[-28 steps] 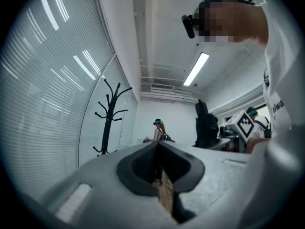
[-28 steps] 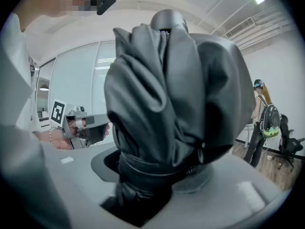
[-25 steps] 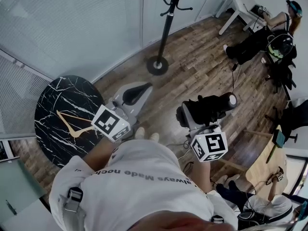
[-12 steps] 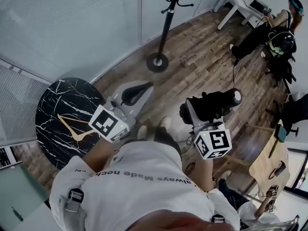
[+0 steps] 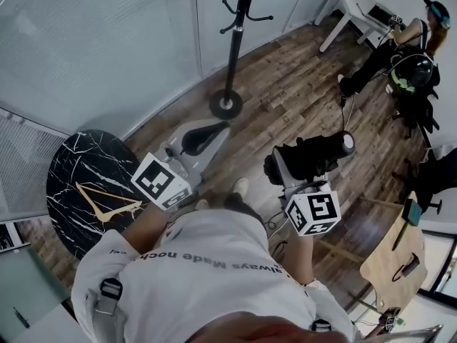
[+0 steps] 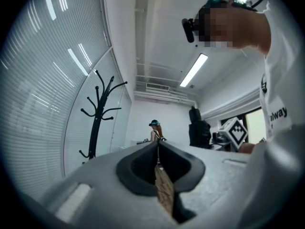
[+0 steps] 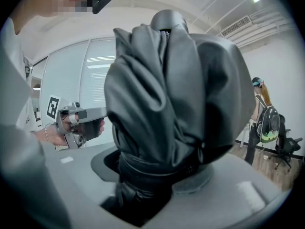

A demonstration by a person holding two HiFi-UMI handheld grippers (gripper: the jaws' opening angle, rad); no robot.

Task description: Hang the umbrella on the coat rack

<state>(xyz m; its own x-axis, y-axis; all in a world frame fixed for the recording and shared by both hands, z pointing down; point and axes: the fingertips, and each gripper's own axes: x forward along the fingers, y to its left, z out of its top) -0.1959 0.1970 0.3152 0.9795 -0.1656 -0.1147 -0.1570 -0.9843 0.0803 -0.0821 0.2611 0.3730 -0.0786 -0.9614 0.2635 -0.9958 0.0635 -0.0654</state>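
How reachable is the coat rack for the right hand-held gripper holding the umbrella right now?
Probably not yet. The right hand-held gripper, shut on the umbrella, is some way short of the coat rack. Only bare wooden floor lies between them, so stepping closer should bring the hooks within reach.

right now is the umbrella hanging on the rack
No, the umbrella sits clamped in the right gripper, and the rack has bare hooks.

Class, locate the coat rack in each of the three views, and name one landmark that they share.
Head view: coat rack top centre, by the glass wall.
Left gripper view: coat rack left of centre.
Right gripper view: not in it.
Shared landmark: the person in a cap, seen in all three.
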